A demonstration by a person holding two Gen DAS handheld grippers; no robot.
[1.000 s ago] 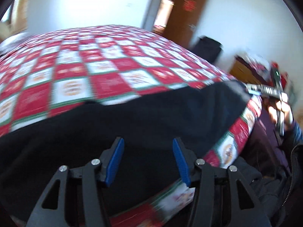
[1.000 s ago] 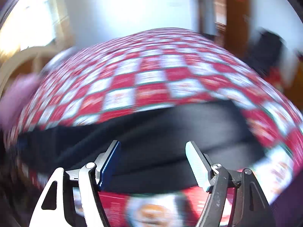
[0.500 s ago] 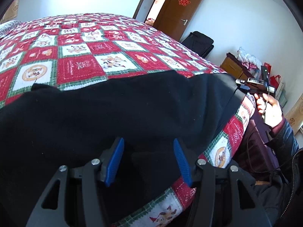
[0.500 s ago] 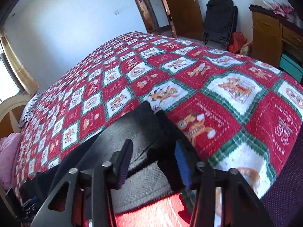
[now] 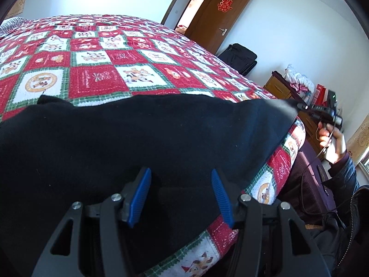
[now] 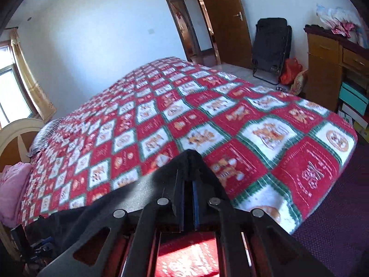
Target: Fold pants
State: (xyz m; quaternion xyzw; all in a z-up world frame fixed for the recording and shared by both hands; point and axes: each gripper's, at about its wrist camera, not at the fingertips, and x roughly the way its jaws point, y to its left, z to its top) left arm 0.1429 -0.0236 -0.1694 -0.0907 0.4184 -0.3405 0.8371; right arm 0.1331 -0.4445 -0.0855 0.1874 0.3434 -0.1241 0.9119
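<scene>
One pair of black pants lies spread across the near edge of the bed, on its red, white and green checked quilt. Two tongs work it. The right tongs have just closed and pinch one corner of the cloth. The left tongs hang apart over the fabric, gripping nothing.

Right tongs just closed, pinching black pants corner, lifted above red checkered bedspread
</scene>
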